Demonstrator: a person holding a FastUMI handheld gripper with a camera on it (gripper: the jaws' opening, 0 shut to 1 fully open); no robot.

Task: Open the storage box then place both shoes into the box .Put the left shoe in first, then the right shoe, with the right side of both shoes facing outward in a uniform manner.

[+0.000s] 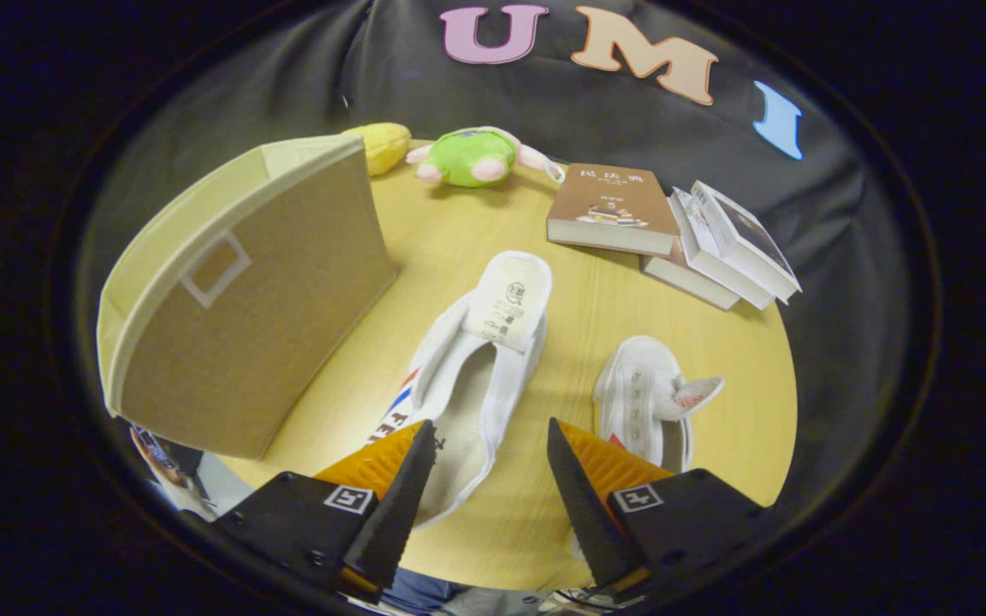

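The hand-held gripper (pixel 491 462) hangs above the near part of the wooden counter (pixel 561 342) with its two fingers spread apart and pinching nothing. One white shoe (pixel 480 359) lies just ahead of the fingers and partly between them, its heel end under the left finger (pixel 399 488), its tongue flipped up so the printed underside shows, its toe pointing toward the far side of the counter. A second white shoe (pixel 651 398) lies just beside it to the right, close to the right finger (pixel 583 488), with its tongue folded out sideways — which of the two is the left shoe I cannot tell. The storage box (pixel 245 308), a beige fabric box with a small label window on its front face, stands at the left of the frame, its top open and its inside hidden from here. At the upper middle, beyond the shoes, sits a green plush toy (pixel 467 158), with a yellow soft thing (pixel 383 144) just left of it behind the box's far corner. At the upper right lie a brown-covered book (pixel 613 210) and a leaning stack of books (pixel 728 248).
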